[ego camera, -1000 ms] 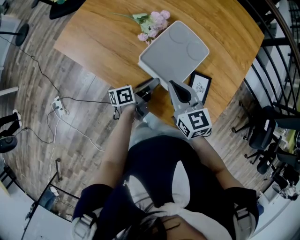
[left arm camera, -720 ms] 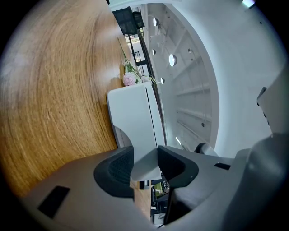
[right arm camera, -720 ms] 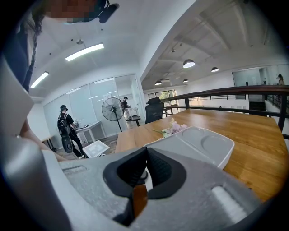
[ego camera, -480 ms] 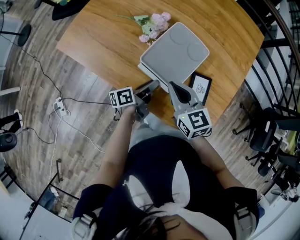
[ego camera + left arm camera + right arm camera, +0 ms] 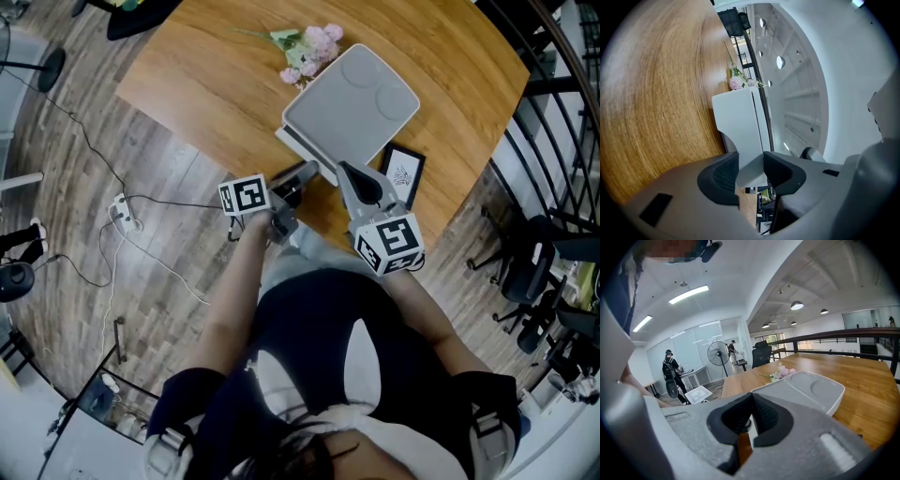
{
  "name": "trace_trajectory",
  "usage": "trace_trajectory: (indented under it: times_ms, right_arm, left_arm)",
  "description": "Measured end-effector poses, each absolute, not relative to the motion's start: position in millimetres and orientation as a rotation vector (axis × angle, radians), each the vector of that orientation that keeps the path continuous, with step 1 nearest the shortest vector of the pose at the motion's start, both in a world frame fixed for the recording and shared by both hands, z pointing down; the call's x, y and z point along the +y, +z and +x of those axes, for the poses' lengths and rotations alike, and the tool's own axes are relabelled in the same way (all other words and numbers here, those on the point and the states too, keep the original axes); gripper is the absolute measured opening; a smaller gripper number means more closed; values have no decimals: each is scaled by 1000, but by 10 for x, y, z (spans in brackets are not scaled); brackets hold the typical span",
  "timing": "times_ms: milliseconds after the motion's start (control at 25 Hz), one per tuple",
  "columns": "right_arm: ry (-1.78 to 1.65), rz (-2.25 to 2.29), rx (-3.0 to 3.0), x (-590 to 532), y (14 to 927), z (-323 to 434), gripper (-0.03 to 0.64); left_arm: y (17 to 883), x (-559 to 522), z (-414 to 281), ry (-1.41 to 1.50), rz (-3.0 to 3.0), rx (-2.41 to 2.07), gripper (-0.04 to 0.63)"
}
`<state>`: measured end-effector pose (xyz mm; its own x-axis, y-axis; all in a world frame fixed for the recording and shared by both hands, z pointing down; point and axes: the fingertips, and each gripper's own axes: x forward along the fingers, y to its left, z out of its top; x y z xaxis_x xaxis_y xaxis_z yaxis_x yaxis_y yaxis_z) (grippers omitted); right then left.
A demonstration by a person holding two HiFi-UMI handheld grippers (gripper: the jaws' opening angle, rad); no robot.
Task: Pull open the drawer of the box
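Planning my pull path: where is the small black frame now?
In the head view, the black frame lies on the wooden table just right of the grey box, near the table's edge, beside the right gripper.

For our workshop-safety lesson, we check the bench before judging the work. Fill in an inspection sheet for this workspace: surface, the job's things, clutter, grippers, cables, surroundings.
Surface: wooden table, no spills seen.
Job's things: pale grey box near the table's edge; whether its drawer is out at all cannot be told.
Clutter: pink flowers beside the box; black framed card next to it.
Grippers: left gripper, jaws closed on a corner of the box; right gripper, jaws almost together on a thin pale front lip.
Cables: loose cables and a power strip on the floor.
Surroundings: railing, office chairs, a standing fan.
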<state>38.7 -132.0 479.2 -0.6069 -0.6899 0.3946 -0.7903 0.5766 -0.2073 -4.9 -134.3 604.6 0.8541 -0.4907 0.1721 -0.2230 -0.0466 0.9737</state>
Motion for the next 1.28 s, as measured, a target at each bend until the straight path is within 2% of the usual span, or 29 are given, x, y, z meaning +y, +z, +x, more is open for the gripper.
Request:
trace_trajectory:
  times_ms: [1280]
  right_arm:
    - [521, 1197, -2550, -1202, 4781, 317, -2]
  left_arm:
    - [6036, -1168, -186, -241, 1622, -585, 176]
